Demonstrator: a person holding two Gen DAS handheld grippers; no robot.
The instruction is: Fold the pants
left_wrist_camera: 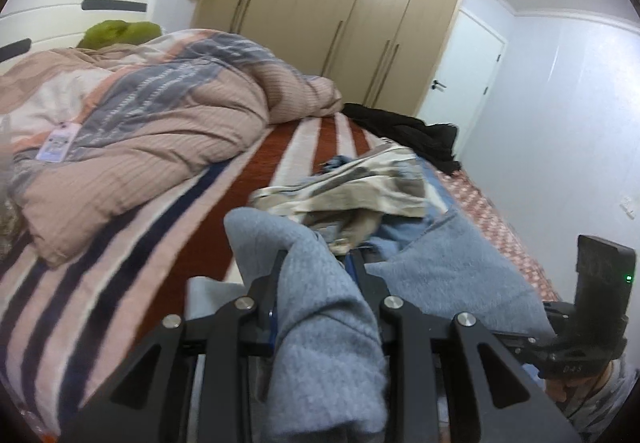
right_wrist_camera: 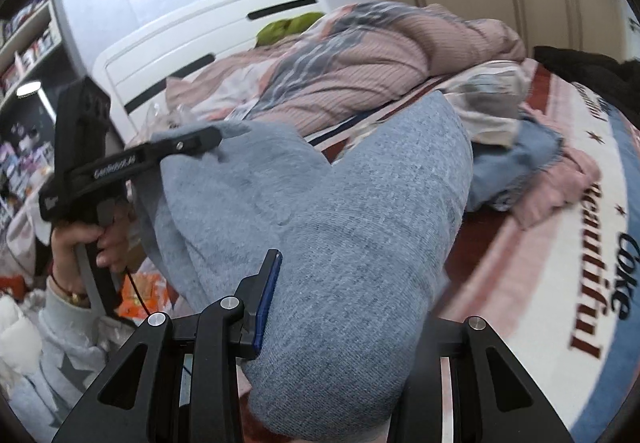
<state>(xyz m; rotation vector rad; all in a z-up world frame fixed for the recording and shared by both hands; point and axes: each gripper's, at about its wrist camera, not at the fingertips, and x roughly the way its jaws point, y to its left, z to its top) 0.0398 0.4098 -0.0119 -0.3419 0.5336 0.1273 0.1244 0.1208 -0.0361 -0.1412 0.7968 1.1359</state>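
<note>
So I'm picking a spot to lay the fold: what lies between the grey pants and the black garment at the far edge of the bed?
In the left wrist view, a beige patterned garment on blue denim separates the grey pants from the black garment.

Bedspread (right_wrist_camera: 568,243): "Coke" in dark letters above "Beautiful" in red (first letters blurred); left gripper (right_wrist_camera: 216,137): white brand lettering, unreadable; right gripper (left_wrist_camera: 572,347): "D45", faint.
</note>
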